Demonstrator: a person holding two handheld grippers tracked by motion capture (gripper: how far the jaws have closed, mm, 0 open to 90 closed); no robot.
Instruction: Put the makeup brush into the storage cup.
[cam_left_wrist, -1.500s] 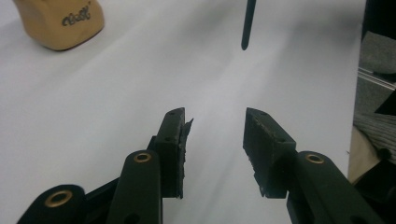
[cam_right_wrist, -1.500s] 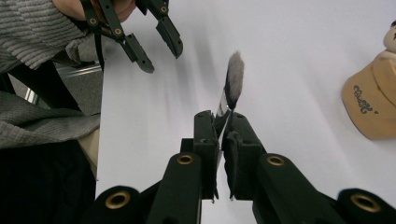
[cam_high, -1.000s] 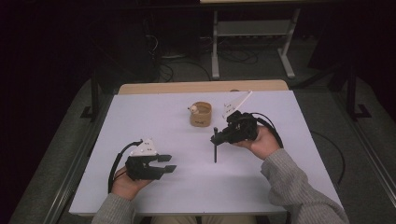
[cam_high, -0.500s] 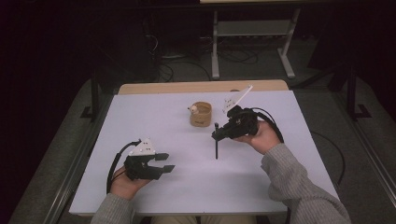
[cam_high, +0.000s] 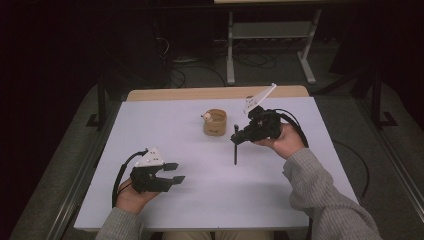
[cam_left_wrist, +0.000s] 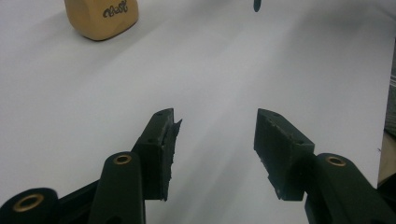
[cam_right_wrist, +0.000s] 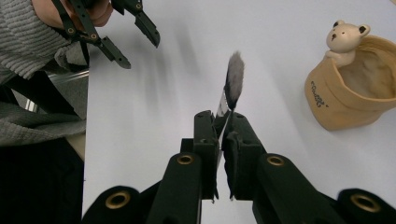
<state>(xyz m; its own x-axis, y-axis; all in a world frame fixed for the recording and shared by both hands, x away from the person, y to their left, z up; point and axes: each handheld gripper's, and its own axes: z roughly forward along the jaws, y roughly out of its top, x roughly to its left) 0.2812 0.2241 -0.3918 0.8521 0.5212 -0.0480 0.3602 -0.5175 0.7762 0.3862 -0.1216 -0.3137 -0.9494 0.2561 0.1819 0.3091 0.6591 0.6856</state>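
Right gripper view shows the right gripper clamped on a makeup brush, the jaws meeting on the bright metal ferrule just below the tuft. The tuft is grey, soft and tapered; it projects past the jaw tips and hangs above the white table. In the high view the brush hangs nearly upright from the right gripper, its dark slim handle pointing down toward the tabletop, just in front of the holder.

Handling judgement: the brush is light and stiff along handle and ferrule, and the bristles yield easily. The ferrule is smooth metal and may slip or rotate under a narrow pinch. The best hold is on the ferrule or upper handle, never on the tuft.

The holder is a tan, rounded, matt cup with a small bear figure at its rim. It looks light and may tip if struck.

The left gripper rests low near the table's near edge. Its jaws have just been opening and stand apart with nothing between the ribbed pads.
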